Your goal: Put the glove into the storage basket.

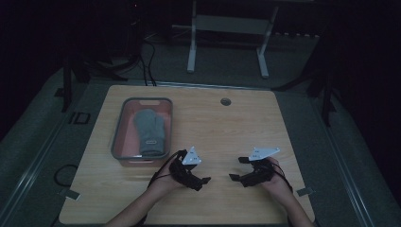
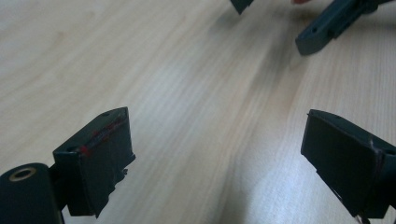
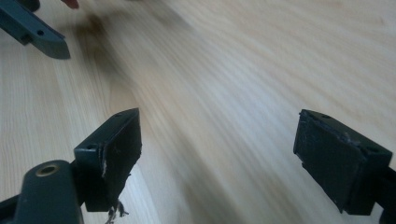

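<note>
The grey mitten (image 1: 150, 132) lies in the grey-rimmed tray (image 1: 117, 137) at the left-centre of the high view, its long axis running up and down the frame, cuff toward the bottom. It sits up and left of the left gripper (image 1: 197, 182), the nearer one. Both it and the right gripper (image 1: 239, 169) hold jaws apart, empty, low over the bare wooden table (image 1: 227, 132).

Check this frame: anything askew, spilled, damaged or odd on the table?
Nothing spilled or askew. The grey mitten lies flat inside the grey tray. Only oddity: wear on the right tool, with frayed threads hanging from one pad. Both tools are open and empty; left tool.
</note>
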Motion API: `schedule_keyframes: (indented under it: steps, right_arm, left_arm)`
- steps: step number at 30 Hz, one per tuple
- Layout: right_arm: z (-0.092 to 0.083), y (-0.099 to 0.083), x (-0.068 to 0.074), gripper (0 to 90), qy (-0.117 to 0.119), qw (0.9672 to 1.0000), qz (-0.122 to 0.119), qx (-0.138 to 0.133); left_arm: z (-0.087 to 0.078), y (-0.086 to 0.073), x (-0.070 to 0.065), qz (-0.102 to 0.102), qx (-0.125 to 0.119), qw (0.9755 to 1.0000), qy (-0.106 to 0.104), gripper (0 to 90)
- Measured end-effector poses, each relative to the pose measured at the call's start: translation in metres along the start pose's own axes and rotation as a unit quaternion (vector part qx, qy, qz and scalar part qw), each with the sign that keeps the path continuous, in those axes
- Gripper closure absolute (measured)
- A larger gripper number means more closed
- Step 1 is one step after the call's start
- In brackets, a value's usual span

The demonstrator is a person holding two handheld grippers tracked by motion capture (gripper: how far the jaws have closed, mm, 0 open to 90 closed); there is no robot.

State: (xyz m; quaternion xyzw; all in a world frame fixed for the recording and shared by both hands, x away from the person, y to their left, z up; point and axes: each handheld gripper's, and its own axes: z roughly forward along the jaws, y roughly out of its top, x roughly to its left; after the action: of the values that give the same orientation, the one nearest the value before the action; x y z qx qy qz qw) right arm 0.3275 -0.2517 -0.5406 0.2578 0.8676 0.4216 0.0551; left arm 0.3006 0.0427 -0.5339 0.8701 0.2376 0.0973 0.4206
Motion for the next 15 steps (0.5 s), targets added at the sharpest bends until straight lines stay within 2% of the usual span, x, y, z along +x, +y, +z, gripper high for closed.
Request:
schedule_keyframes:
  steps: [3, 6, 9, 15]
  right_arm:
    - [-0.006, -0.010, -0.002, 15.3, -0.010, 0.9999, 0.013, 0.002]
    - [-0.013, -0.019, -0.004, 15.4, -0.016, 0.9993, 0.030, -0.013]
    - [-0.021, -0.026, -0.004, 15.4, -0.025, 0.9990, 0.030, -0.023]
    - [-0.032, -0.039, -0.002, 15.5, -0.031, 0.9988, 0.032, -0.018]
  left_arm:
    - [0.003, -0.004, -0.002, 0.000, -0.003, 1.0000, -0.008, 9.3]
    - [0.005, -0.008, -0.005, 0.000, -0.017, 0.9998, -0.014, 9.3]
    - [0.005, -0.009, -0.009, 0.000, -0.028, 0.9994, -0.020, 9.3]
    - [0.007, -0.011, -0.021, 0.001, -0.035, 0.9988, -0.034, 9.2]
